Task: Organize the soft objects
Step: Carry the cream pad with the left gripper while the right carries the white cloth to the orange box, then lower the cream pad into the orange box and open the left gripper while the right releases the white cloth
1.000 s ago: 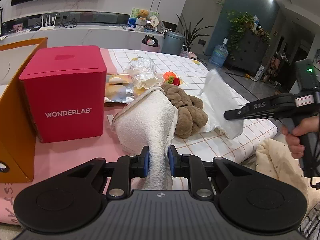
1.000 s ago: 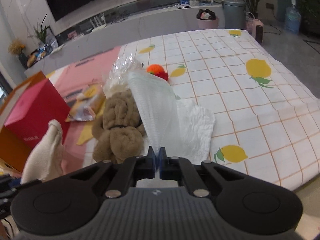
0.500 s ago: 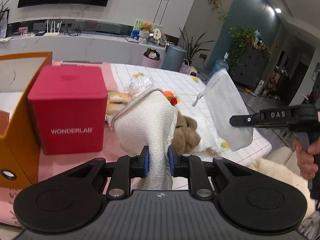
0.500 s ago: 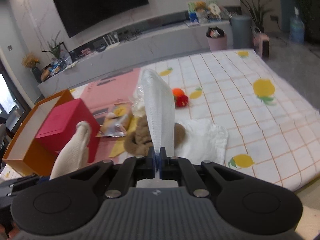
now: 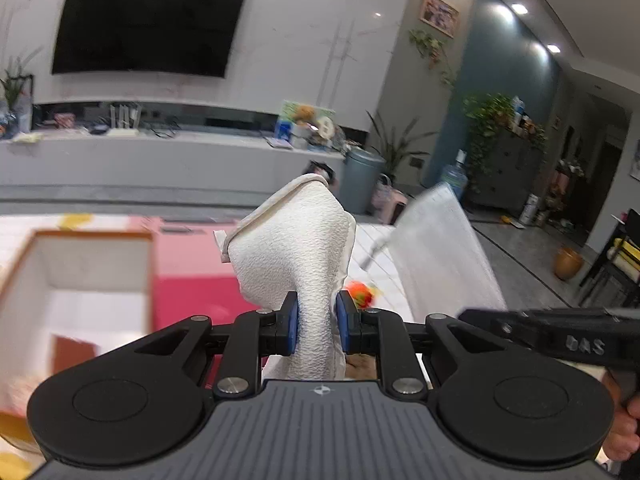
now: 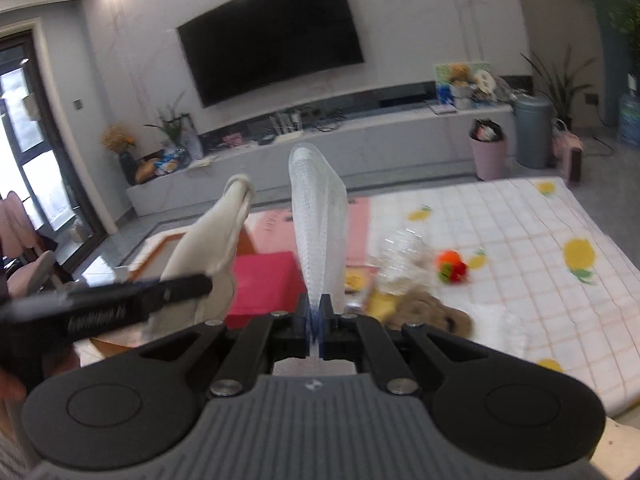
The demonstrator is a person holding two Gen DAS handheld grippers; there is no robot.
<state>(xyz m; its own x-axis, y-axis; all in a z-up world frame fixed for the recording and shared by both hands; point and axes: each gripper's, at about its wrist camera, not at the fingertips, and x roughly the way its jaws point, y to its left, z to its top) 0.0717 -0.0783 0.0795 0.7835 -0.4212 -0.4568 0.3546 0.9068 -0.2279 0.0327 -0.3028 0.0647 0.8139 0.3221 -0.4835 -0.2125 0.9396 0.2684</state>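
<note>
Both cloths have risen above the red box (image 6: 262, 286): my left gripper (image 5: 317, 326) clamps the nubbly cream towel (image 5: 294, 240), my right gripper (image 6: 315, 322) pinches the thin mesh cloth (image 6: 318, 216); beside it, the orange box (image 5: 86, 276) gapes.

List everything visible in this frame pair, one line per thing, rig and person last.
cream towel: 1, off-white, clamped in the left gripper, held above the table
thin white cloth: 1, white mesh-like, clamped in the right gripper
red box: 1, red, on the pink mat
orange box: 1, orange outside, white inside, open, beside the red box
brown plush: 1, brown, on the table
orange and red toy: 1, on the lemon tablecloth
clear plastic bag: 1, crumpled, behind the plush
television: 1, black, on the wall
bin: 1, grey, by the wall
left gripper: 1, black, blue pads, shut
right gripper: 1, black, shut
hand: 1, on the right gripper's handle
</note>
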